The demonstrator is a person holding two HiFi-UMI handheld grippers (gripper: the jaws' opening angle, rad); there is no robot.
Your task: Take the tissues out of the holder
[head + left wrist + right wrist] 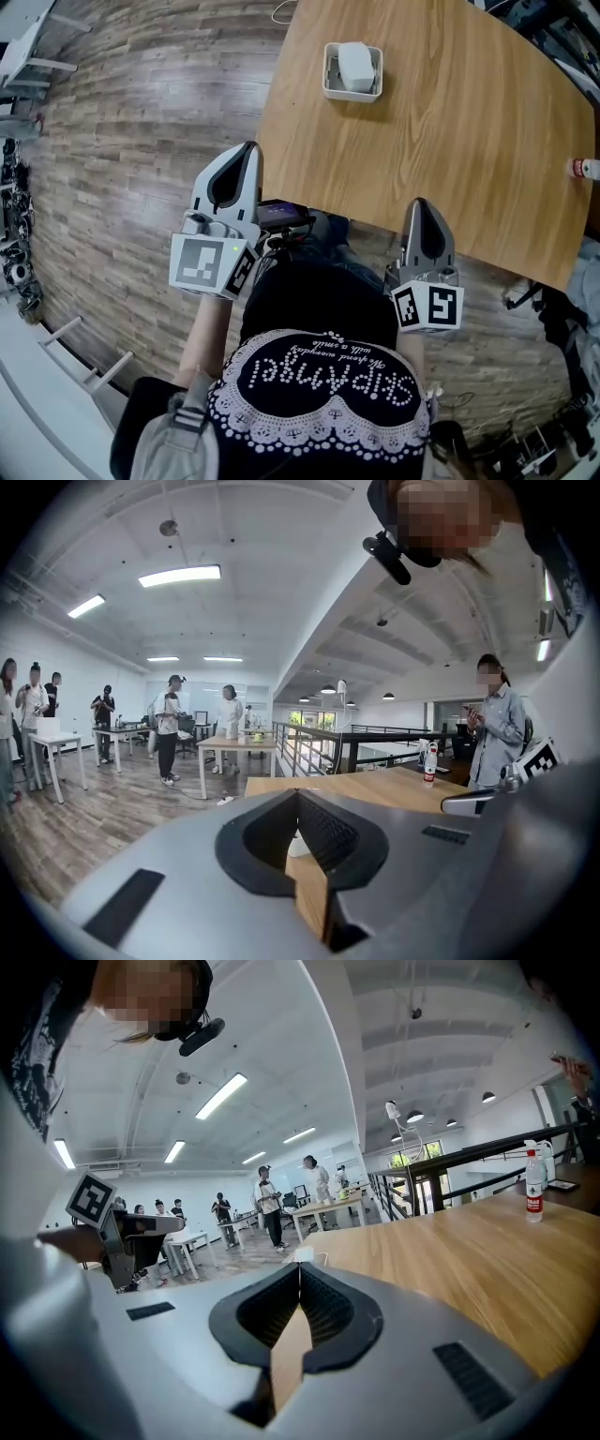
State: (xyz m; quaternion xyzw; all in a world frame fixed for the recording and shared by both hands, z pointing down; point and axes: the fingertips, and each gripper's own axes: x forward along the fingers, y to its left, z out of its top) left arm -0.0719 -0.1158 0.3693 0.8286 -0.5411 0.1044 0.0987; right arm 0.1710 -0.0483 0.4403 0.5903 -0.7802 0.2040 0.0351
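Observation:
A white holder [329,82] with a folded white tissue pack [355,66] in it stands on the wooden table [450,141], toward its far side. Both grippers are held low near the person's body, at the table's near edge and well short of the holder. My left gripper [248,150] is shut, its tips touching with nothing between them [298,795]. My right gripper [422,204] is likewise shut and empty [300,1268], pointing over the tabletop.
A small bottle with a red label [583,169] stands at the table's right edge, also seen as a bottle [534,1194] in the right gripper view. Wood-plank floor [141,141] lies left of the table. Several people and other tables stand in the background.

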